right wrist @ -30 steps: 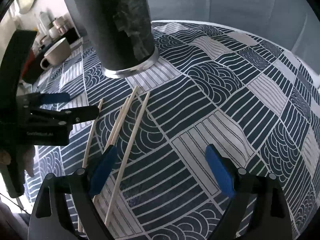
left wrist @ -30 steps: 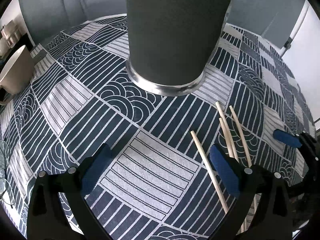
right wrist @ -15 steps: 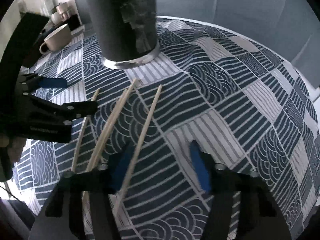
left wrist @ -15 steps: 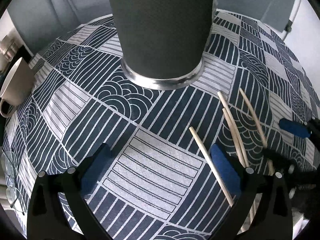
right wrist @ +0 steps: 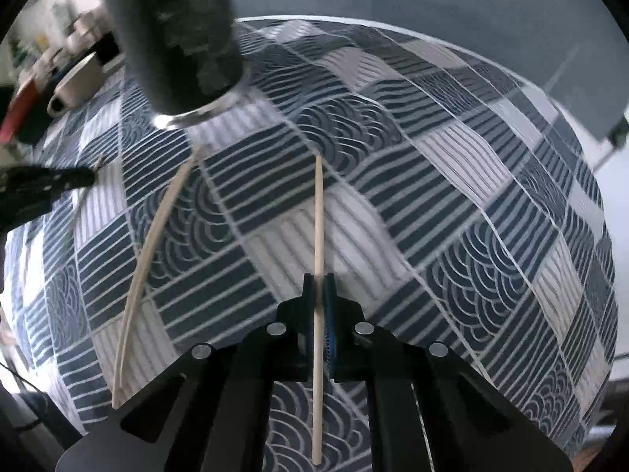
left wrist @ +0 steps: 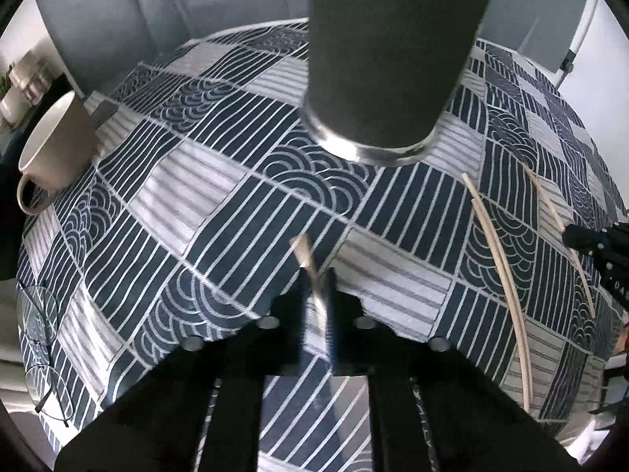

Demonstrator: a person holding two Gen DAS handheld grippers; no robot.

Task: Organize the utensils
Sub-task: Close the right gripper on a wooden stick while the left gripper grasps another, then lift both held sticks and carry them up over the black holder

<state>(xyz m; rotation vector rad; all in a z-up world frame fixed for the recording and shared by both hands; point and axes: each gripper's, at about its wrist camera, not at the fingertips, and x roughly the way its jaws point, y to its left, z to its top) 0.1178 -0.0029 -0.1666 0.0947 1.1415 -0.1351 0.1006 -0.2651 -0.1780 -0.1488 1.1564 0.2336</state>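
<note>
**Both chopsticks pinched, holder ahead**

The left hand-held gripper [left wrist: 316, 287] has just closed on 1 chopstick [left wrist: 304, 253]; the right hand-held gripper [right wrist: 319, 295] has just closed on another chopstick [right wrist: 319, 216], its long axis pointing forward. The dark holder [left wrist: 389, 59] stands ahead, nearer the left. 2 chopsticks [left wrist: 499, 244] lie together on the counter [left wrist: 196, 181] between the grippers. 4 chopsticks, 1 holder, 1 mug [left wrist: 55, 149].

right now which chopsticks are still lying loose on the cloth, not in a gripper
The pair lying together, between the two held ones. The left gripper pinches one chopstick; the right gripper pinches another.
</note>
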